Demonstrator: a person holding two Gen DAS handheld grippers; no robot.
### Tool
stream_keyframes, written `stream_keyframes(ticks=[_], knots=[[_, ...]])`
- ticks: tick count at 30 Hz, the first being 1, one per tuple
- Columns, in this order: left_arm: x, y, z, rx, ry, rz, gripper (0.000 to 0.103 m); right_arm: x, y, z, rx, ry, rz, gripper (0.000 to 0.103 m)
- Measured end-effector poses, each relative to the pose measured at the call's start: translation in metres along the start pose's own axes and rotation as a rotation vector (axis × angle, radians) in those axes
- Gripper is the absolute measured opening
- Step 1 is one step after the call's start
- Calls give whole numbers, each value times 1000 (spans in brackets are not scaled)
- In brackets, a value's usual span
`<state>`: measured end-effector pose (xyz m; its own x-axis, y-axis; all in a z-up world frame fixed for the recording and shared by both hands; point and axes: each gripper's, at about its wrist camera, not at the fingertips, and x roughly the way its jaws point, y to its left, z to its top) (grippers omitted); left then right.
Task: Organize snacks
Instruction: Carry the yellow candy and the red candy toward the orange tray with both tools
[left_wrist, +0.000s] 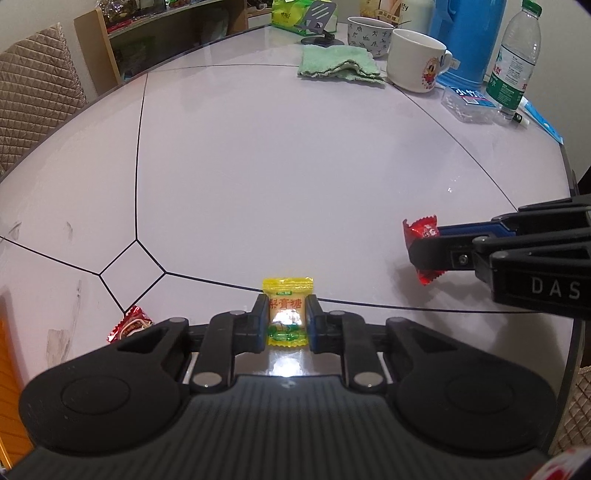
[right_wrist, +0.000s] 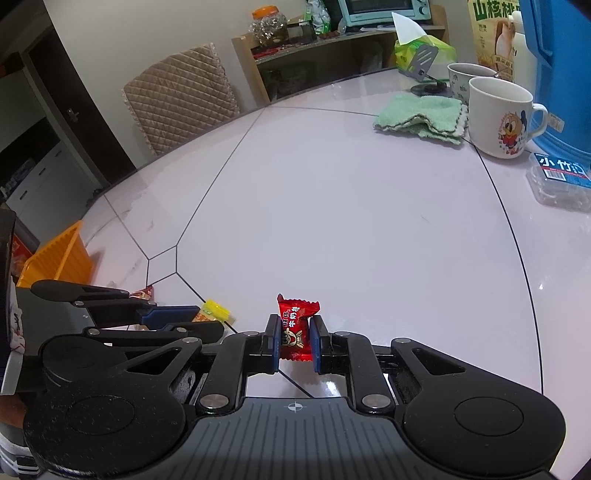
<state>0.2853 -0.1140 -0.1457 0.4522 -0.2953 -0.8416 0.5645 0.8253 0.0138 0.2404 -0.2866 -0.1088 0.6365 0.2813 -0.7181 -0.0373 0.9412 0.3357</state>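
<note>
On the pale bench (left_wrist: 295, 166), both tools are low over the near edge, each pinching a wrapped candy. The left tool (left_wrist: 287, 323) has its pads pressed on the sides of a yellow candy (left_wrist: 287, 314), which stands upright between them, its top crimp above the fingertips. The right tool (right_wrist: 293, 339) clamps a red candy (right_wrist: 295, 326) the same way, upright, its twisted top poking out above the pads. From the left wrist view the right tool comes in from the right side, well apart from the yellow candy. A second red candy (left_wrist: 129, 324) lies flat on the bench just left of the left tool, free of both. An orange bin (right_wrist: 59, 254) sits at the bench's left edge. At the far side stand a green cloth (left_wrist: 340, 62), a white mug (left_wrist: 417, 61), a water bottle (left_wrist: 515, 62) and a blue jug (left_wrist: 469, 37), well away from the candies.
</note>
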Motion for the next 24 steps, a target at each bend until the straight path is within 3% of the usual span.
stream_keyframes(ticks=[24], knots=[[-29,-4,-9,-56,-24,-9,18,-23,8,-2,-24,-33,21,16]])
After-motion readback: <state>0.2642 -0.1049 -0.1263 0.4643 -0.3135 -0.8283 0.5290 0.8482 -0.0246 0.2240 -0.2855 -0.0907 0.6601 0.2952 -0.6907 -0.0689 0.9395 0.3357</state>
